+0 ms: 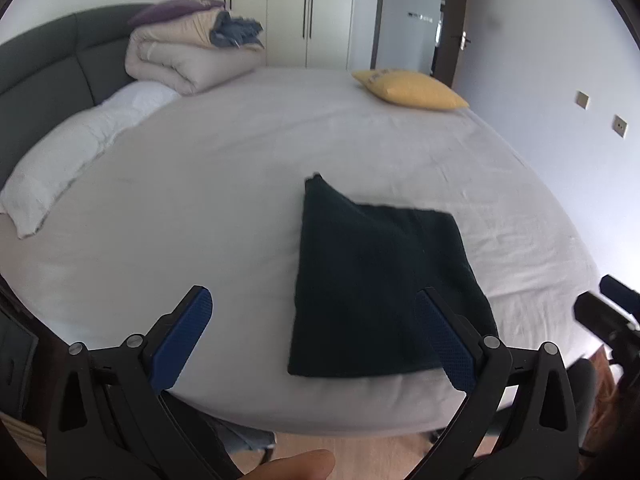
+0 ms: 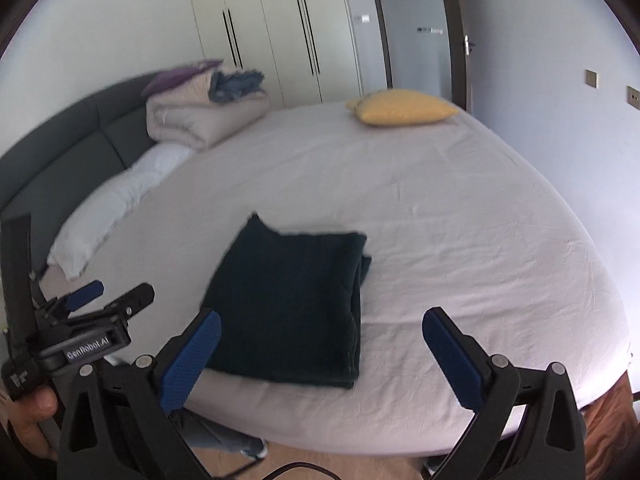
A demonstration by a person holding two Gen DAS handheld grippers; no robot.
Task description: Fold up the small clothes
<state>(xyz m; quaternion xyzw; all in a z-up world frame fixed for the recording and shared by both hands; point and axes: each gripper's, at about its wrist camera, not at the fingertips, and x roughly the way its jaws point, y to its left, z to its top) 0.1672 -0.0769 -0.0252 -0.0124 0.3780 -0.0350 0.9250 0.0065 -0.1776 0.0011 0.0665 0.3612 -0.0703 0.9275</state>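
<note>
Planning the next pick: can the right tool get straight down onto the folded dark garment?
Probably yes. The right tool is open and empty, the folded dark garment lies flat on the bed just ahead, nothing between.

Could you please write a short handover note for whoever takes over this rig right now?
Left gripper: jaws wide open, nothing between them, held above the near edge of the bed.
Right gripper: jaws wide open, empty, also above the near edge.
Dark green garment: lies folded in a compact rectangle on the sheet near the bed's front edge, touched by neither gripper.
Done: this garment looks folded, with one corner sticking out at the back.
Left: tidy that corner if wanted; no other loose small clothes are visible on the sheet.
</note>
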